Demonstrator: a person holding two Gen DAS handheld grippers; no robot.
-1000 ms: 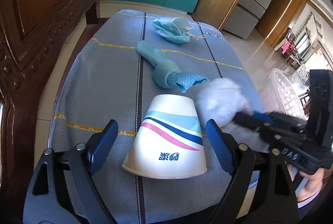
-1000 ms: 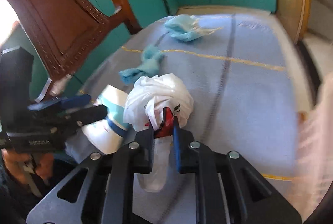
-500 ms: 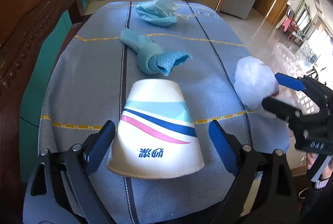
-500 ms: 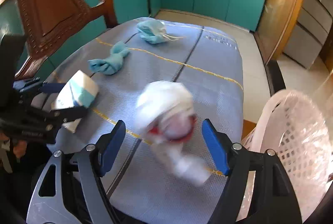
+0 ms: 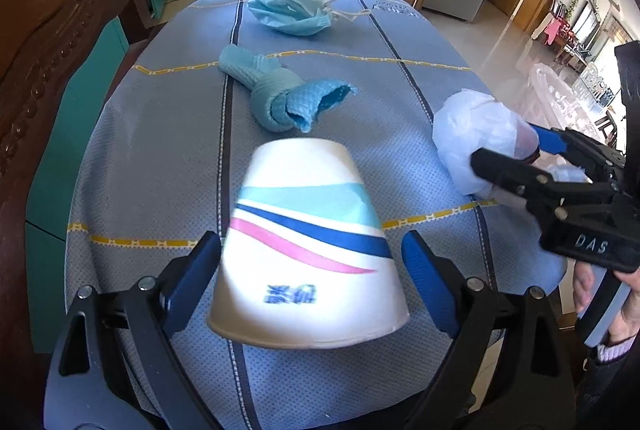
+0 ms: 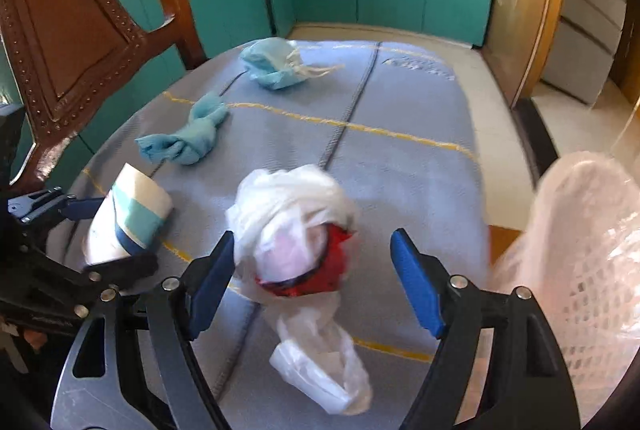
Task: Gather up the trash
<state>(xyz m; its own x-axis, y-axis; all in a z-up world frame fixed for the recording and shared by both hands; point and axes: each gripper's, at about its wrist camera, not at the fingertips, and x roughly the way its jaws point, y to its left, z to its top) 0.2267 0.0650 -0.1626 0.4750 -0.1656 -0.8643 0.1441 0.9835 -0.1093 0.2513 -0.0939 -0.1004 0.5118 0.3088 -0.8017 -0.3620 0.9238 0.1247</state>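
We are starting: both grippers, left [image 5: 310, 270] and right [image 6: 312, 282], gaping empty around cup [image 5: 308, 250] and bag [image 6: 296, 230]; mask [image 5: 290, 8], rag [image 5: 286, 98] waiting, basket [image 6: 580, 250] apparently unfilled.

Clothed table [image 5: 168, 134], cup [image 5: 308, 250], rag [image 5: 280, 98], mask [image 5: 290, 8], bag [image 6: 296, 226]

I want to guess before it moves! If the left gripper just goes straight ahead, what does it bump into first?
Probably the paper cup. It lies on its side between the open fingers of the left gripper, right in line. The rolled teal cloth lies farther back on the table.
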